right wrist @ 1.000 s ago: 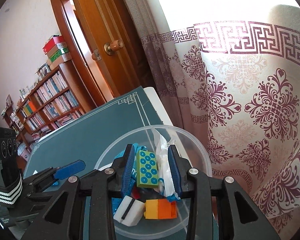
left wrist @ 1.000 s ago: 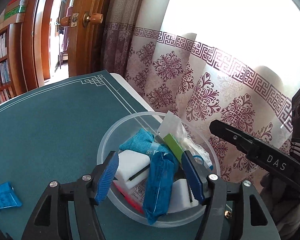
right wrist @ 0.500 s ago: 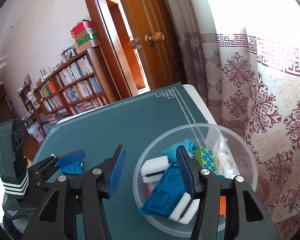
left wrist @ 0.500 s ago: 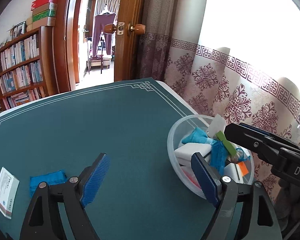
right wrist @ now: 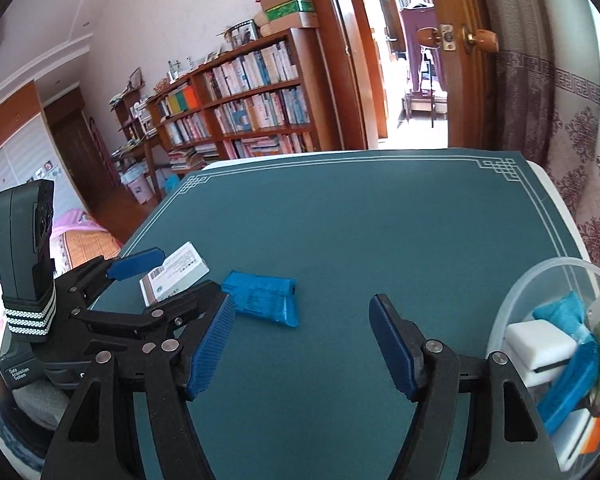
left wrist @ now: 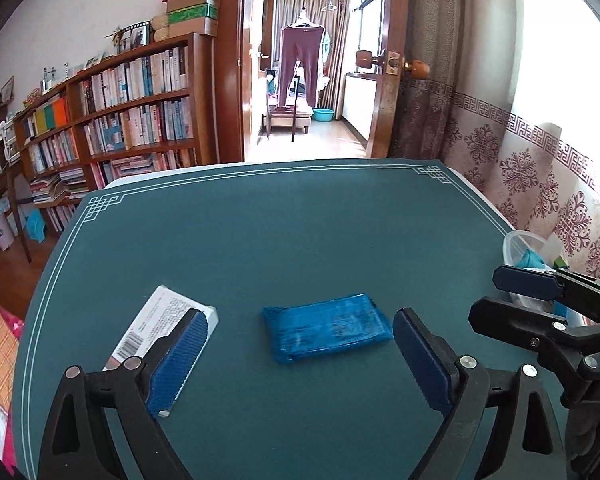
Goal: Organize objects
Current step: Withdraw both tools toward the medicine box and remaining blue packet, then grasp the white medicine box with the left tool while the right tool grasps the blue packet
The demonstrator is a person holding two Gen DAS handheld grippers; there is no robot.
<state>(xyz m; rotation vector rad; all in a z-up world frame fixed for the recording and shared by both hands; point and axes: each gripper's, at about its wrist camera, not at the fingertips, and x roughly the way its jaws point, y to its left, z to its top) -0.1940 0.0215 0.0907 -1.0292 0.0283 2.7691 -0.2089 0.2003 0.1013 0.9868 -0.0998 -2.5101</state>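
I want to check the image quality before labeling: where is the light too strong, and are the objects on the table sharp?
Left wrist view: the window behind the curtain is blown out white; the blue packet is slightly soft, and the fisheye lens bends the bookshelf. Right wrist view: the doorway is overexposed; the white box shows clearly, but its print is unreadable.

White box (left wrist: pixel 155 326) partly behind left finger; bowl (right wrist: pixel 548 276) cut by frame edge.
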